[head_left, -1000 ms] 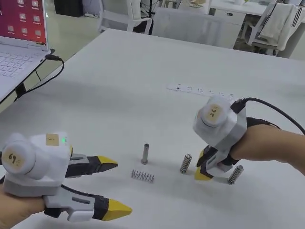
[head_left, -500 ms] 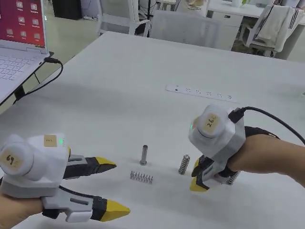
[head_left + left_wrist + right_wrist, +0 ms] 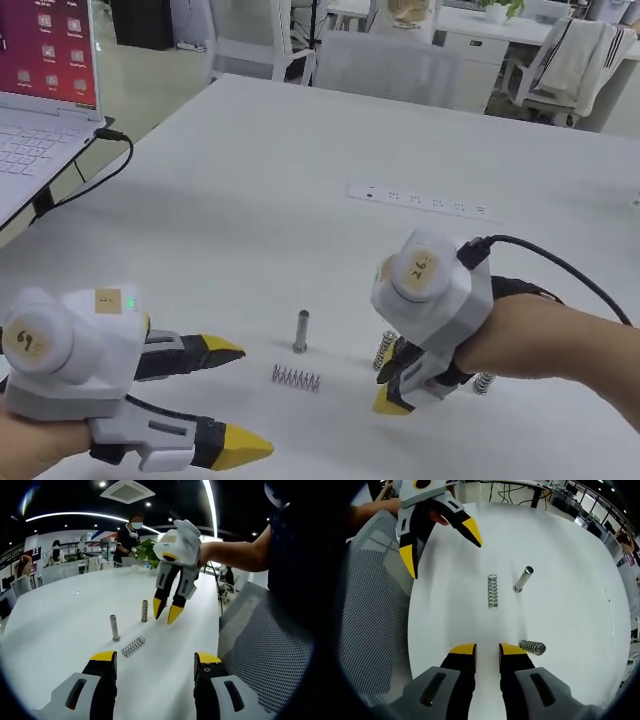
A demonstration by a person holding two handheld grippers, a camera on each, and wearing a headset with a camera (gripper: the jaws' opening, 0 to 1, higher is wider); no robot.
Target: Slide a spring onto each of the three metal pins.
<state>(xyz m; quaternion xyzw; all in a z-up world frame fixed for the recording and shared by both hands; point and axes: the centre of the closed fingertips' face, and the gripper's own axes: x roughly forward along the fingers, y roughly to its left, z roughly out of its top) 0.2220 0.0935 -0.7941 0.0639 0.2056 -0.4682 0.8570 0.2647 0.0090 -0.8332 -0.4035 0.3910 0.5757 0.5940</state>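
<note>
A bare metal pin (image 3: 301,331) stands upright mid-table, and a loose spring (image 3: 297,378) lies just in front of it. Two other pins carry springs (image 3: 385,350) (image 3: 484,382). My right gripper (image 3: 390,400) points down beside the nearer sprung pin, its jaws a narrow gap apart and holding nothing. My left gripper (image 3: 235,398) is wide open at the lower left, aimed at the loose spring. In the left gripper view my left gripper (image 3: 155,657) faces the spring (image 3: 133,646), the pin (image 3: 114,627) and the right gripper (image 3: 167,611). From the right gripper (image 3: 487,650) the spring (image 3: 492,590) lies ahead.
An open laptop (image 3: 40,90) with a black cable (image 3: 100,165) sits at the far left. A white power strip (image 3: 420,200) lies across the table behind the pins. Chairs and desks stand beyond the far edge.
My right gripper has moved left, from between the two sprung pins to in front of the nearer one, closer to the loose spring. The left gripper has stayed put.
</note>
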